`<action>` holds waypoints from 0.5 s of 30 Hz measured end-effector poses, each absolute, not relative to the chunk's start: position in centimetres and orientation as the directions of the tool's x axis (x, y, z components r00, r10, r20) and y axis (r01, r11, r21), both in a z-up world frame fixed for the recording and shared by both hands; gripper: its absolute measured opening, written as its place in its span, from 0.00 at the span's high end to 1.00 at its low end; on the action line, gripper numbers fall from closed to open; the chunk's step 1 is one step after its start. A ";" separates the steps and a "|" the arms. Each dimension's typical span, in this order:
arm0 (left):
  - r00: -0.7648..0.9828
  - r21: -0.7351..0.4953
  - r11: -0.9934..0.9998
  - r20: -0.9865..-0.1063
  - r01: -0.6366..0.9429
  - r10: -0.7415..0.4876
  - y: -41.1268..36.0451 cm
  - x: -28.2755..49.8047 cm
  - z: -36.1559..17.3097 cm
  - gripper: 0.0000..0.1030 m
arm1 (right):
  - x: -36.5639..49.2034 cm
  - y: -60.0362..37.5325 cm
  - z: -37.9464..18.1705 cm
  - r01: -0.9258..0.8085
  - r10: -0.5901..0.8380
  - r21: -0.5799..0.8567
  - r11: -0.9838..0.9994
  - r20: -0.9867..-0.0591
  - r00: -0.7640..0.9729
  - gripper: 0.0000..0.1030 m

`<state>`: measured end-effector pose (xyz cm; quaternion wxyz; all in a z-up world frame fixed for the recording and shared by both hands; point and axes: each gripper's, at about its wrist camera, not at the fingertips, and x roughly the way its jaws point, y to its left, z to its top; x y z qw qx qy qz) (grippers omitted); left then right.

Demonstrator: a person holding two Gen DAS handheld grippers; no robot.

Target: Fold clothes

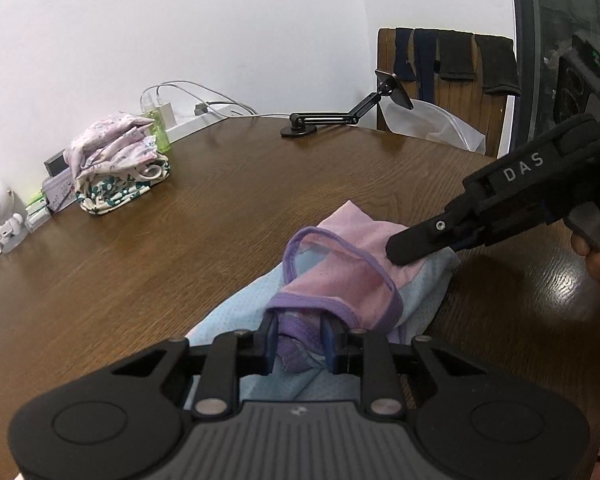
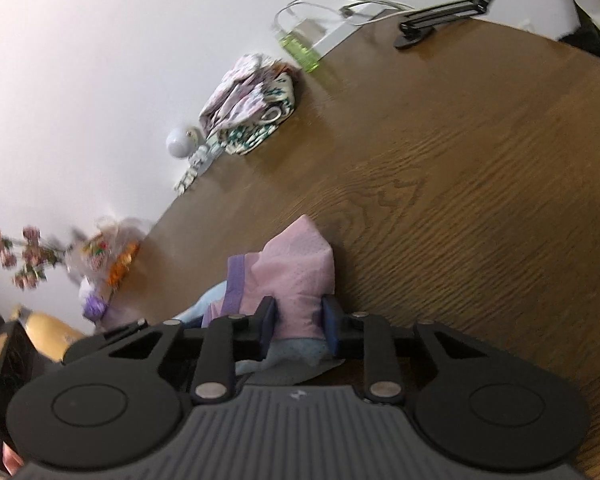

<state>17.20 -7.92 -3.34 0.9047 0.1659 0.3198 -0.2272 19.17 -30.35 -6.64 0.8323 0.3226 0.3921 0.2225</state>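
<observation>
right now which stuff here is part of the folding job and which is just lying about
In the job:
- pink and pale-blue mesh garment with purple trim
- left gripper, shut on its trim
- right gripper, shut on its pink cloth

Lying about:
- stack of folded floral clothes
- black jointed phone stand
- green bottle

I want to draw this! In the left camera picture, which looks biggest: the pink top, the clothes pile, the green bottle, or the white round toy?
Pink top
Clothes pile
Toy and bottle: too alike to rank.
The top is nearest, so it looks extra big.
</observation>
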 end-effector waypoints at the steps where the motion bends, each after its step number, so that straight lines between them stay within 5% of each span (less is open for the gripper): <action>1: 0.693 0.153 0.842 -0.653 0.517 -0.306 -7.9 17.2 -3.3 0.79 | 19.2 -30.3 -6.7 -0.113 0.626 0.716 0.689 -0.510 0.590 0.82; 4: 0.697 0.132 0.853 -0.645 0.506 -0.314 -7.7 17.1 -3.2 0.77 | 19.2 -30.2 -6.6 -0.119 0.620 0.702 0.702 -0.520 0.587 0.88; 9: 0.723 0.098 0.857 -0.590 0.505 -0.359 -6.7 15.6 -1.5 0.59 | 18.9 -30.7 -4.3 -0.175 0.574 0.616 0.768 -0.542 0.614 0.93; 15: 0.731 0.111 0.873 -0.602 0.474 -0.321 -5.2 14.8 -1.2 0.57 | 18.9 -30.3 1.1 -0.278 0.372 0.247 0.928 -0.641 0.672 0.93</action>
